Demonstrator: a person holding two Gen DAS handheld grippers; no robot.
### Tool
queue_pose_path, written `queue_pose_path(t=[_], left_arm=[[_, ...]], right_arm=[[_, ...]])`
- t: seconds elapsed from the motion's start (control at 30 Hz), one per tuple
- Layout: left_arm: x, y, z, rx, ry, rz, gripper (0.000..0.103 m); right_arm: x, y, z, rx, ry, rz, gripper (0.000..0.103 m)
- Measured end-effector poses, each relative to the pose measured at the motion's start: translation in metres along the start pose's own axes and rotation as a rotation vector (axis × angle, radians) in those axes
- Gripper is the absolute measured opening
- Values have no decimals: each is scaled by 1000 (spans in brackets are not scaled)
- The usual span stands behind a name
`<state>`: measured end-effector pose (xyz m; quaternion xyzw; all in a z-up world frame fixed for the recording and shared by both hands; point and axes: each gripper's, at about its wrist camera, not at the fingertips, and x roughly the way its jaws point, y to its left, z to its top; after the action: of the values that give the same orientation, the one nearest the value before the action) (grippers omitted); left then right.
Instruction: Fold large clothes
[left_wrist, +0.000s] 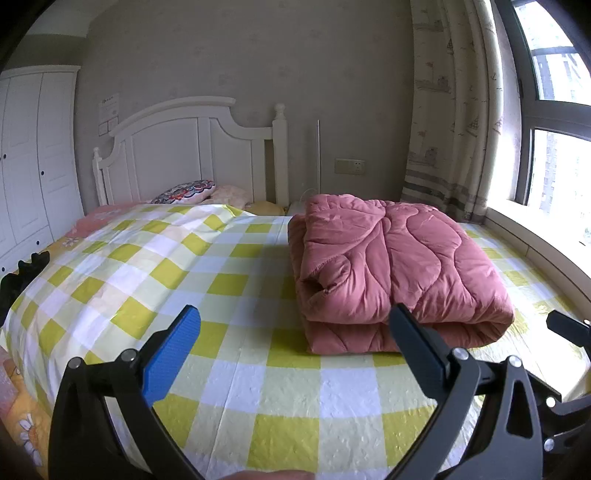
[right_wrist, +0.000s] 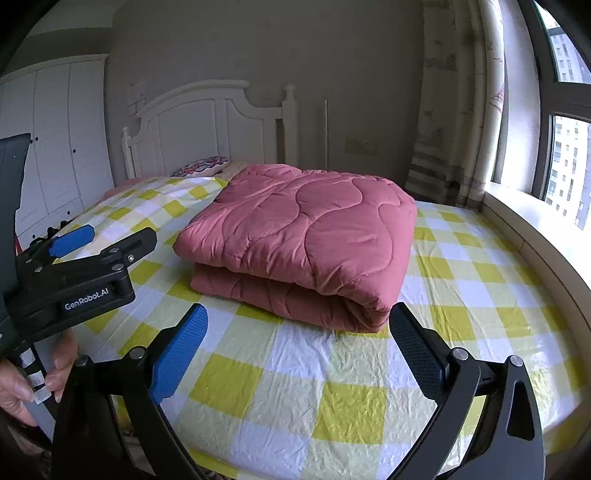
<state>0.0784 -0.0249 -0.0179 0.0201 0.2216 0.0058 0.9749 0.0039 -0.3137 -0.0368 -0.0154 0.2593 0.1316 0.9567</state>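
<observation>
The puffy pink quilted comforter (right_wrist: 299, 236) already lies folded into a thick stack on the yellow-checked bedsheet (right_wrist: 332, 387), seemingly finished, while left gripper (left_wrist: 295, 339) and right gripper (right_wrist: 295, 339) hover nearby, wide open and empty.

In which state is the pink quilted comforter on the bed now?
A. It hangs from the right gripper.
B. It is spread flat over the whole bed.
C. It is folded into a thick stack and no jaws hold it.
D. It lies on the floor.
C: the pink quilted comforter lies folded in layers on the yellow-and-white checked sheet, both grippers open and apart from it.
</observation>
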Motion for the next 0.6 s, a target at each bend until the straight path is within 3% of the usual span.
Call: queue_pose_path(t=[0.6], left_arm=[[1,1,-2,6,16,-2,101]], right_arm=[[-7,-12,1,61,-46,-31,97]])
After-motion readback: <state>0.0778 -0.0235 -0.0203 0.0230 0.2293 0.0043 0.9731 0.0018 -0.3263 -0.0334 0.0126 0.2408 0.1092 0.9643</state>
